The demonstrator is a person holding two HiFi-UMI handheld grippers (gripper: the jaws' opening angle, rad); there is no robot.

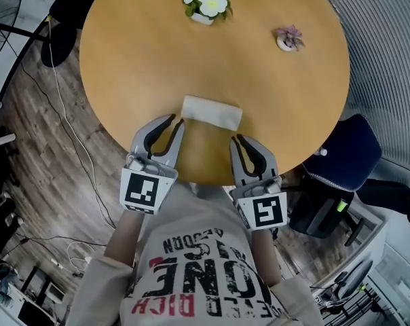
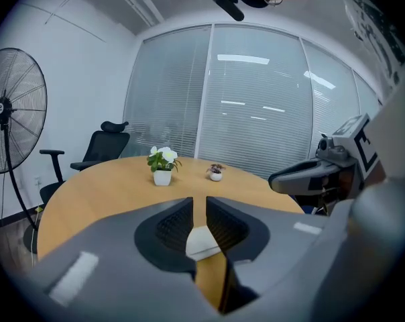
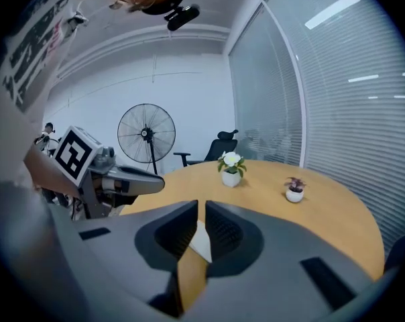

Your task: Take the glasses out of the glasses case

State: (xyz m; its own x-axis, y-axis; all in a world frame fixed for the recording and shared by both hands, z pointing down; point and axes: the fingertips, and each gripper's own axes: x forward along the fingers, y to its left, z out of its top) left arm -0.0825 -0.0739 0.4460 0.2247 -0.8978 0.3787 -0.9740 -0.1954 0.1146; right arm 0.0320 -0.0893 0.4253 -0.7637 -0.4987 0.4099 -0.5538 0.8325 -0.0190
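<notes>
Both grippers at the near edge of the surface, case not gripped.
Left gripper (image 1: 176, 120) and right gripper (image 1: 242, 140): fingers parted by a narrow slit only, holding nothing. The white glasses case (image 1: 212, 112) lies on the surface (image 1: 137, 60) close to its near edge, just beyond both sets of fingertips.

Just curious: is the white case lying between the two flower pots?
No, the case lies by the table edge, well apart from both flower pots.
</notes>
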